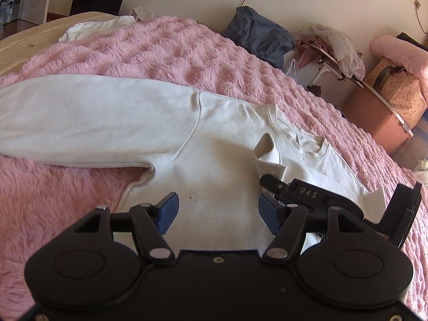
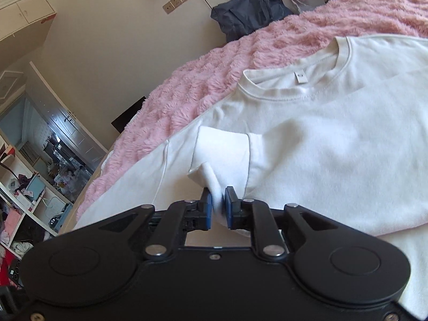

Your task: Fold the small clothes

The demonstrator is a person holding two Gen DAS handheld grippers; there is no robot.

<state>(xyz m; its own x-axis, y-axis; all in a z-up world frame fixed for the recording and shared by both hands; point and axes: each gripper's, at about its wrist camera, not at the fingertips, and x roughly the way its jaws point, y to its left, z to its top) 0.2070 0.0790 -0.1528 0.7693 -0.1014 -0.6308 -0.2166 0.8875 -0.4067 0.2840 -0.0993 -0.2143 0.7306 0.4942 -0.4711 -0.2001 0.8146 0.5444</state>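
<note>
- The white sweatshirt [image 1: 214, 144] lies flat on the pink blanket [image 1: 165, 48] of the bed, neckline [image 2: 294, 80] toward the far edge.
- The right tool [image 2: 218, 206] is pressed together on the sleeve cuff [image 2: 214, 179]; that sleeve is doubled across the chest panel.
- The left tool [image 1: 218, 211] is spread, with nothing between its pads [image 1: 168, 208]. It hovers low over the lower chest, just beside the right tool.
- The other sleeve [image 1: 88, 117] is laid out straight. Its long axis runs away to the left of the left tool, roughly crosswise to the tool's pointing direction.
- Judgement: the left tool is the nearer one to this unfolded sleeve. Its cuff end is out of the frame at the left edge, so reaching it calls for travel leftward along the sleeve.
- Both tools point forward toward the neckline, tilted down at the cloth.
</note>
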